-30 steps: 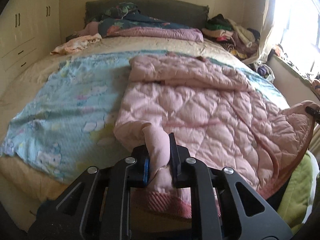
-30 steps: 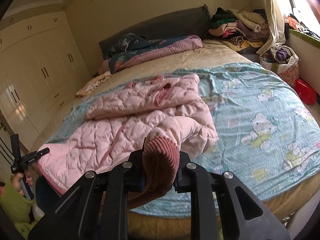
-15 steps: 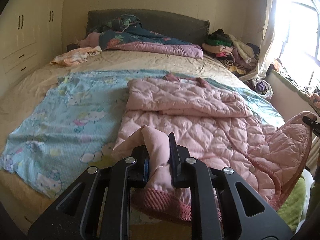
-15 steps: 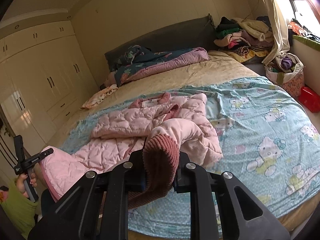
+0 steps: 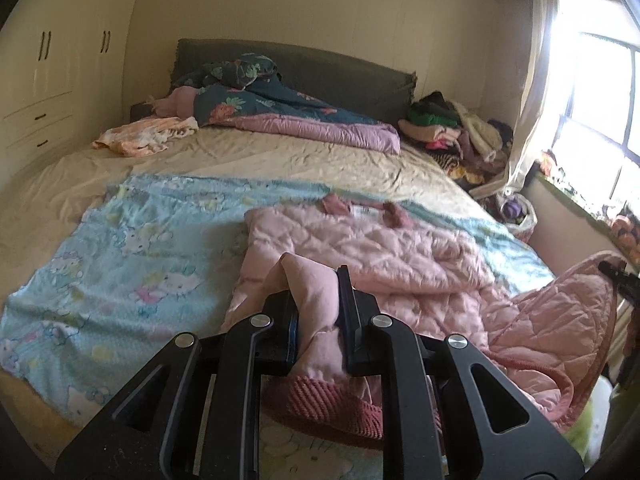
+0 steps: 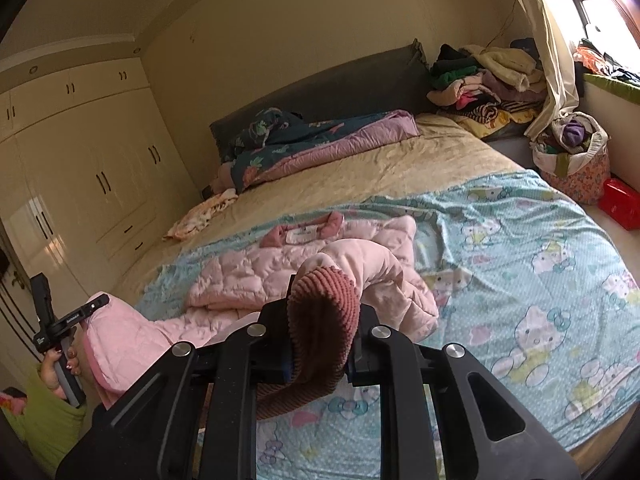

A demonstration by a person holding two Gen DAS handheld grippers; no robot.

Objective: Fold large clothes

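I have each gripper [image 5: 318, 312] [image 6: 322, 320] pinching the pink quilted jacket's [image 5: 380, 248] hem at 6 o'clock; bulky padding may slip free.

We can read no words anywhere: the white neck label [image 5: 362, 210] in the collar of the pink quilted jacket [image 5: 384, 248] carries print too blurred, and the white lettering on the far left black gripper bar [image 6: 74, 319] is too small.

Window [image 5: 596, 92] glare overexposed; room dim; fisheye edges warped.
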